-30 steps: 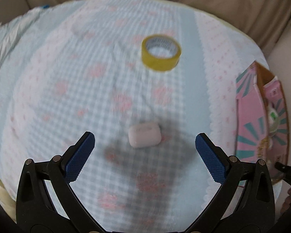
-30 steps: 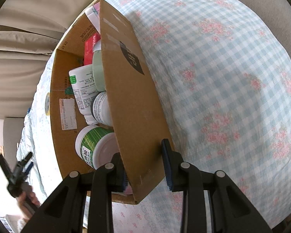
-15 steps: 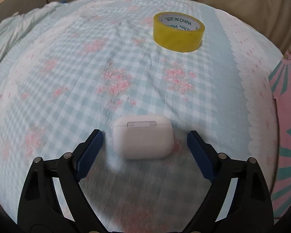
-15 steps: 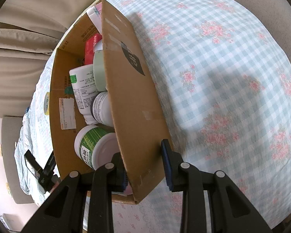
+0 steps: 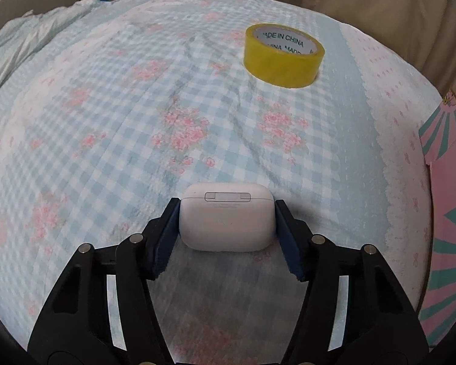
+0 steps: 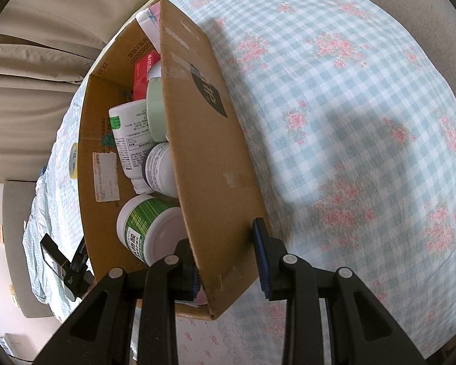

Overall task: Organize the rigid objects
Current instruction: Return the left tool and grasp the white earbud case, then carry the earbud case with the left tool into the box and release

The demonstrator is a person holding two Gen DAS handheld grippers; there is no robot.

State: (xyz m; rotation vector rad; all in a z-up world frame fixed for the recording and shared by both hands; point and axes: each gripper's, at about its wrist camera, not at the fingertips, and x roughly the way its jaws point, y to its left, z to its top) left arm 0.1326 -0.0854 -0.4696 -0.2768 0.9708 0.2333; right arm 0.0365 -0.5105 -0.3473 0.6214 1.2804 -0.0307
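Left tongs clamped on white earbud case, lower centre; right tongs clamped on cardboard box wall, lower centre.

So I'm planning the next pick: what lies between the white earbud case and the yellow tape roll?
Only bare checked floral cloth, as the left wrist view shows. The earbud case sits between the left gripper fingers; the tape roll stands apart beyond.

Left gripper, right gripper: black plastic arms; blue ridged pads; silver pivot screws
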